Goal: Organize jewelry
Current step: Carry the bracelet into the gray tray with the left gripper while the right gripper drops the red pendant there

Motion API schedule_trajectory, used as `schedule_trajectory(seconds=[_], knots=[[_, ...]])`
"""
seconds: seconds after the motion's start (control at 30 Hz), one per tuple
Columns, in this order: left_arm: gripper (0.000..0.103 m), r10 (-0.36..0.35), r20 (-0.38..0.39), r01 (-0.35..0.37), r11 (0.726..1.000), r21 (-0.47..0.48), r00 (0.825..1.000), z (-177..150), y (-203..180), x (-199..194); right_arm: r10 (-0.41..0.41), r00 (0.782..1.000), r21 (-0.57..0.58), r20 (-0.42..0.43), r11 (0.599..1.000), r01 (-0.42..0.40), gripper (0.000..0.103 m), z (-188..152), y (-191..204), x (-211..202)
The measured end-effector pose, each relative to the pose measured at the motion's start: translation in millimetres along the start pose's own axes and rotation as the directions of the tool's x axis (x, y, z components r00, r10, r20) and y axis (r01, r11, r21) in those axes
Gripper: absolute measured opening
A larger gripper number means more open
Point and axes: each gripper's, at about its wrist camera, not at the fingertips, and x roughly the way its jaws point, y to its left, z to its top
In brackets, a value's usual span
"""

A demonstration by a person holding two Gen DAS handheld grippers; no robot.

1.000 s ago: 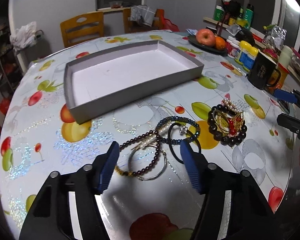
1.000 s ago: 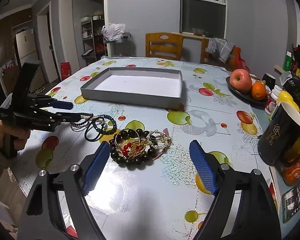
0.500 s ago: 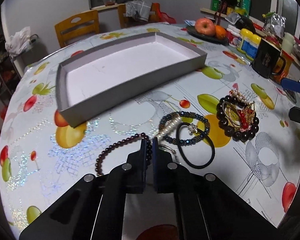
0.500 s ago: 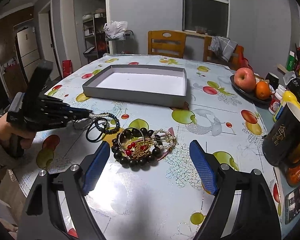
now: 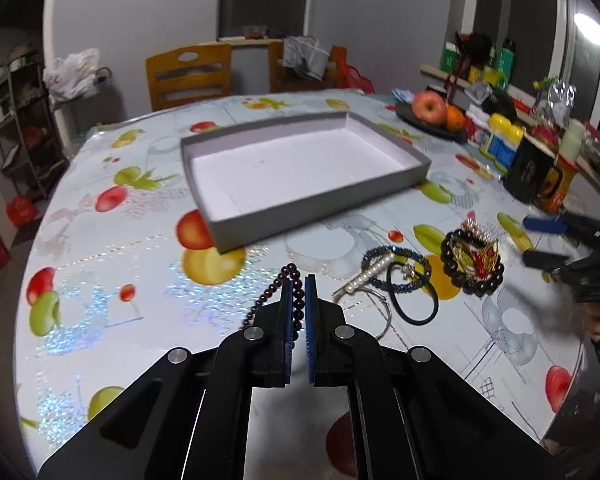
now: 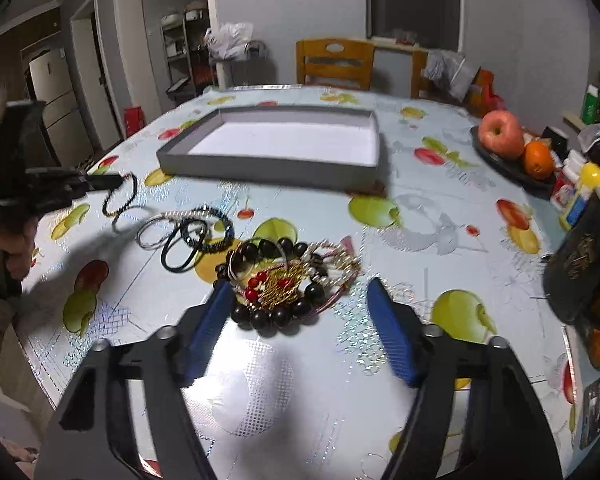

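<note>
The left claw [image 5: 299, 286] is pinched tight on a dark red bead bracelet [image 5: 290, 270], whose strand loops out just past the tips and trails down between the pads. In the right wrist view that bracelet hangs from the claw above the surface [image 6: 380, 360].

The right claw [image 6: 300, 300] is partly open and its jaws are closing; a heap of jewellery [image 6: 284, 284], ringed by a bracelet of large black beads with gold and red pieces inside, lies between the blue pads, close to the left one, which do not yet press on it.

Just beyond lie a black elastic band [image 6: 182, 248], a silver bangle [image 6: 152, 236], a pearl strand [image 5: 370, 274] and a dark blue bead bracelet [image 6: 220, 236], overlapping.

Farther off on the fruit-patterned surface sits a shallow grey tray [image 5: 316, 208] with a white floor.
</note>
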Motion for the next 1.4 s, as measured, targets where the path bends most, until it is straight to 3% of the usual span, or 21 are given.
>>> schedule_trajectory(seconds=[0.3, 0.33, 0.4, 0.5, 0.77, 1.03, 1.4], knots=[[0.006, -0.024, 0.037, 0.024, 1.000, 0.002, 0.999, -3.5, 0.3, -15.1, 0.032, 0.998, 0.021, -0.058, 0.999, -0.031, 0.046, 4.1, -1.0, 27.4], [0.006, -0.029, 0.039, 0.029, 1.000, 0.005, 0.999, -3.6, -0.9, -15.3, 0.033, 0.997, 0.025, -0.064, 0.999, -0.032, 0.041, 5.2, -1.2, 30.3], [0.006, -0.036, 0.046, 0.035, 0.999, 0.007, 0.998, -3.1, -2.0, -16.4, 0.041, 0.996, 0.026, -0.075, 0.999, -0.039, 0.015, 6.3, -0.3, 34.1], [0.006, -0.039, 0.057, 0.038, 0.999, 0.014, 0.998, -0.5, -3.7, -20.3, 0.050, 0.997, 0.018, -0.056, 0.999, -0.049, 0.002, 7.0, 1.5, 30.1], [0.006, -0.047, 0.104, 0.043, 0.998, 0.038, 0.993, 16.6, -5.5, -38.1, 0.103, 0.993, -0.001, 0.060, 0.995, -0.103, 0.002, 29.3, 11.2, -12.4], [0.006, -0.071, 0.145, 0.064, 0.997, 0.053, 0.987, 39.4, -8.8, -50.5, 0.100, 0.982, -0.025, 0.160, 0.995, -0.098, 0.002, 61.7, 12.9, -41.0], [0.006, -0.113, 0.160, 0.100, 0.991, 0.089, 0.981, 66.2, -16.2, -44.7, 0.125, 0.970, -0.012, 0.208, 0.992, -0.126, 0.002, 101.6, -1.9, -45.9]])
